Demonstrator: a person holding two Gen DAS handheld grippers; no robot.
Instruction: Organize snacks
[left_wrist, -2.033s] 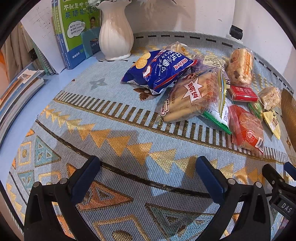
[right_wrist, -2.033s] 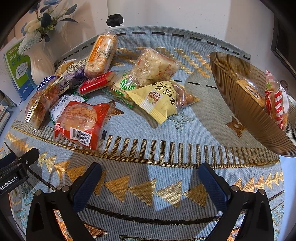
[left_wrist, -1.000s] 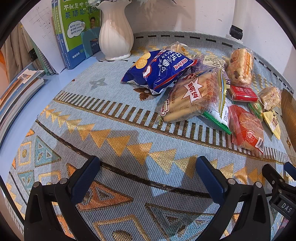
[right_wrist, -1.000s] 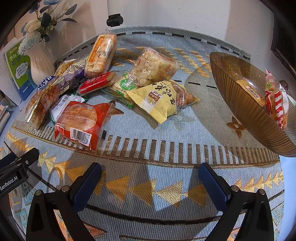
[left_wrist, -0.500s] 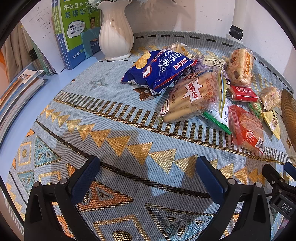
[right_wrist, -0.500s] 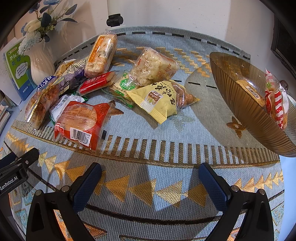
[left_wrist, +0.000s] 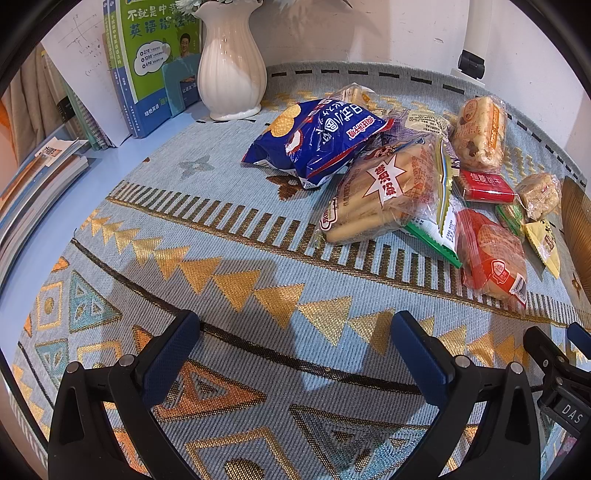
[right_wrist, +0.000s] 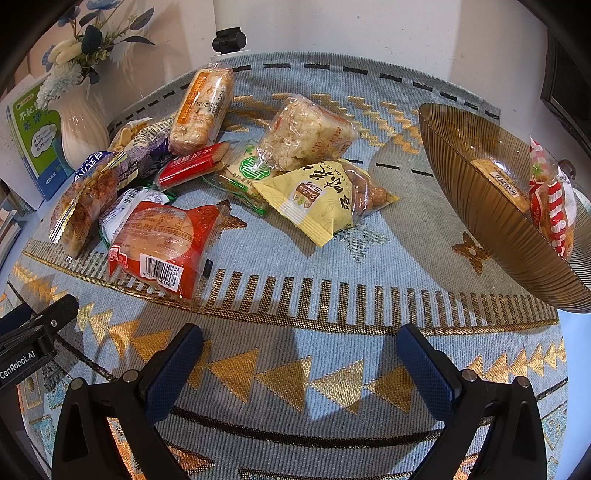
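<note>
Several snack packs lie in a heap on a patterned cloth. A blue biscuit bag (left_wrist: 317, 144) and a clear bag of bread sticks (left_wrist: 388, 192) lie ahead of my left gripper (left_wrist: 295, 343), which is open and empty above the cloth. A red bun pack (right_wrist: 162, 247) and a yellow nut bag (right_wrist: 321, 199) lie ahead of my right gripper (right_wrist: 299, 354), also open and empty. A brown ribbed bowl (right_wrist: 480, 206) at the right holds a red-striped pack (right_wrist: 552, 206) and another small pack.
A white vase (left_wrist: 231, 62) and upright books (left_wrist: 147, 62) stand at the back left, with stacked books (left_wrist: 29, 192) along the left edge. A black clamp (right_wrist: 229, 38) sits on the table's far edge. A wall runs behind the table.
</note>
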